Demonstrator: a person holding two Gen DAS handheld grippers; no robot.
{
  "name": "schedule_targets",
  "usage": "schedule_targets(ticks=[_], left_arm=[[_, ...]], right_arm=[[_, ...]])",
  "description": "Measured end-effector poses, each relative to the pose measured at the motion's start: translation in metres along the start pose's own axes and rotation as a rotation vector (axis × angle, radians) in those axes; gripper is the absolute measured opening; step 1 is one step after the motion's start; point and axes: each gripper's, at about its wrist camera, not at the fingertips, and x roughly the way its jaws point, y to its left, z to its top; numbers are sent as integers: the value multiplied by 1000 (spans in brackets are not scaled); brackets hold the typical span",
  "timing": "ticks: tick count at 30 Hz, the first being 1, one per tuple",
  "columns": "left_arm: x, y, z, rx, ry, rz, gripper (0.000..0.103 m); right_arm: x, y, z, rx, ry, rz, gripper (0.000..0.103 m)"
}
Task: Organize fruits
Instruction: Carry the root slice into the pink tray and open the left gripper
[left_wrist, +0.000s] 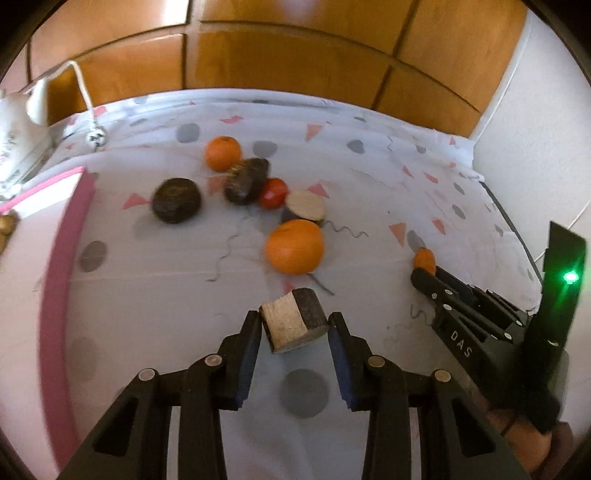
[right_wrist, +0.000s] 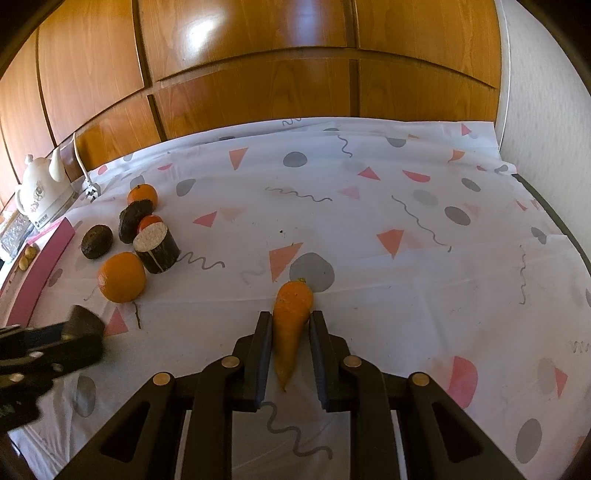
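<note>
Left gripper (left_wrist: 293, 325) clamped on dark chunk (left_wrist: 293, 325); right gripper (right_wrist: 291, 325) gripping carrot (right_wrist: 291, 321); oranges (left_wrist: 294, 246), tomato (left_wrist: 272, 192) left unsorted on cloth (left_wrist: 369, 206)

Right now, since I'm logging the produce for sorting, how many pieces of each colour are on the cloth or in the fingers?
Orange: 3
Red: 1
Dark brown or black: 4
Total: 8

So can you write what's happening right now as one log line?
left gripper: around dark cut chunk | right gripper: shut on carrot | oranges on cloth
</note>
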Motion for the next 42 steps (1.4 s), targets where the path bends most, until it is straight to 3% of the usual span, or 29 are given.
schedule_targets(ticks=[16, 28, 33, 38, 41, 42], left_arm=[[-57, 69, -3, -114, -114, 106, 37], [-74, 115, -8, -197, -135, 157, 37], [-78, 161, -5, -256, -130, 230, 38], [-75, 211, -3, -314, -120, 355, 38], [-77, 229, -4, -354, -120, 402, 42], [-80, 233, -6, -370, -125, 408, 56]], right_arm=[[1, 6, -1, -35, 6, -42, 20], [1, 7, -1, -43, 9, -48, 20], [1, 10, -1, -61, 10, -67, 20], [1, 13, -1, -68, 11, -88, 20], [1, 14, -1, -73, 11, -94, 20], [1, 14, -1, -74, 11, -94, 20]])
